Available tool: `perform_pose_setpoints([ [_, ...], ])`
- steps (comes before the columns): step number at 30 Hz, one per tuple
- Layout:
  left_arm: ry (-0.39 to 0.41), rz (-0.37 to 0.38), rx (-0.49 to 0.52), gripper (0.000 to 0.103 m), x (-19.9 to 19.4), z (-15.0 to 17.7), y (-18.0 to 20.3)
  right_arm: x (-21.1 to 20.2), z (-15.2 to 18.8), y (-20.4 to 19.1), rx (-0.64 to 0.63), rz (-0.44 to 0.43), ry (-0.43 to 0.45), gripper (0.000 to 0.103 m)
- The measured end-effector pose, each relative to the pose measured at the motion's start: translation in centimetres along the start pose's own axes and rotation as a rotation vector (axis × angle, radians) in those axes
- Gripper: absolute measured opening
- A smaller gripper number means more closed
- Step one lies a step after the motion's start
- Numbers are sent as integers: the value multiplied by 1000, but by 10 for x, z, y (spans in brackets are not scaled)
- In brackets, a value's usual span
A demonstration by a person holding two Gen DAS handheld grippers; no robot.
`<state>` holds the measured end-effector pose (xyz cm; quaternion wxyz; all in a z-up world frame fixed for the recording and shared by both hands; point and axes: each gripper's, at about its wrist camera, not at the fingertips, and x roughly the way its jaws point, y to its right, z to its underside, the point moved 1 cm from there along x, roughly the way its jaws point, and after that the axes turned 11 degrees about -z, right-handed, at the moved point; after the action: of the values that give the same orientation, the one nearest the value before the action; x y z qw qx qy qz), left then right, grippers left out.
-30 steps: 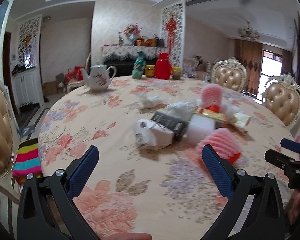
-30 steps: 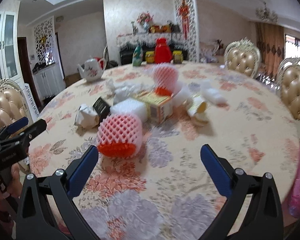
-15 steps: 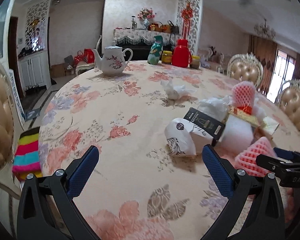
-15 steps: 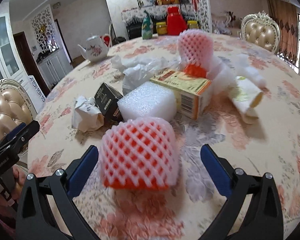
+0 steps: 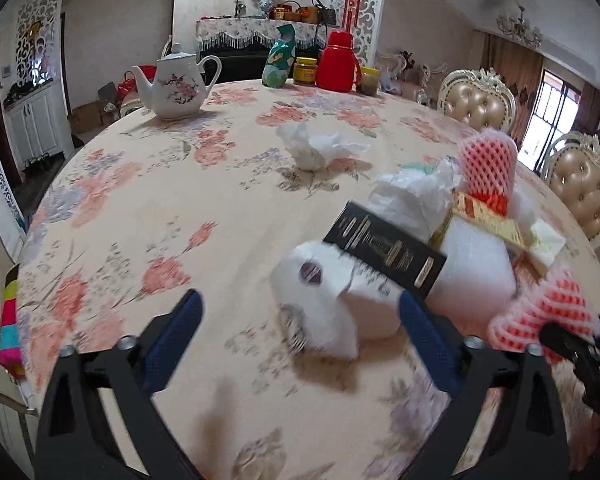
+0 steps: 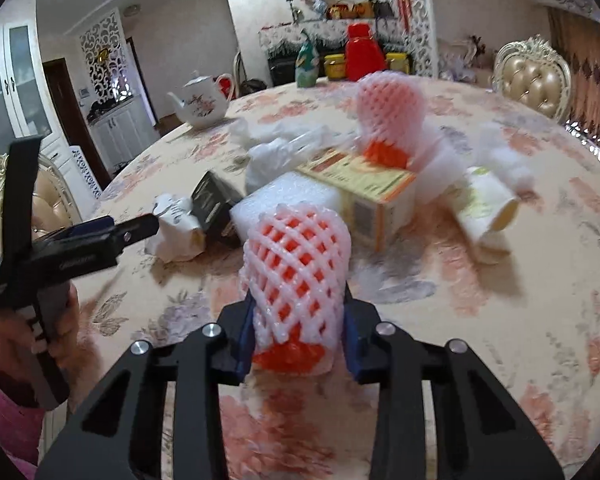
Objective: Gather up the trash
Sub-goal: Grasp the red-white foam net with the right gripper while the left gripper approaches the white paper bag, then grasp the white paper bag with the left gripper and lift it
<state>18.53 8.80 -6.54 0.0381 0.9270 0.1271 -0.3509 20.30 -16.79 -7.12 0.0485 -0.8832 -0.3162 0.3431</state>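
In the right wrist view, my right gripper point(image 6: 298, 336) has its closing jaws pressed on both sides of a pink foam fruit net point(image 6: 296, 264) with orange inside. It rests on the floral table point(image 6: 500, 300). My left gripper point(image 5: 300, 336) is wide, its jaws narrowing, with a crumpled white paper wrapper point(image 5: 324, 304) between the fingertips; the pads do not press it. Behind the wrapper lie a black box point(image 5: 384, 256), a white foam block point(image 5: 476, 268), a yellow carton point(image 6: 364, 184) and a second foam net point(image 5: 488, 160).
A crumpled tissue point(image 5: 312, 148) and a white plastic bag point(image 5: 412, 196) lie further in; a paper cup point(image 6: 484, 208) is on its side at right. A teapot point(image 5: 176, 88), red flask point(image 5: 338, 64) and jars stand at the far edge. Padded chairs point(image 5: 476, 104) ring the table.
My right jaws have closed onto the foam net that lay between them. The left gripper has moved in on the white wrapper, and its jaws have narrowed a little.
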Motion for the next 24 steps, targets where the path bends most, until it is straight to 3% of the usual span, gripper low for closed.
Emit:
perform_pose_setpoints([
  [8, -34, -5, -4, 75, 23, -14, 25, -19, -2, 19, 27, -5, 44, 35],
  [14, -61, -41, 4, 68, 23, -3, 31, -22, 4, 30, 57, -22, 52, 36],
  [20, -91, -65, 26, 69, 12, 13, 25, -18, 7, 39, 98, -70, 46, 37],
  [22, -139, -65, 11, 76, 17, 17, 23, -18, 7, 41, 97, -81, 48, 37],
  [24, -174, -51, -8, 76, 22, 19, 22, -20, 8, 39, 89, -85, 51, 37],
])
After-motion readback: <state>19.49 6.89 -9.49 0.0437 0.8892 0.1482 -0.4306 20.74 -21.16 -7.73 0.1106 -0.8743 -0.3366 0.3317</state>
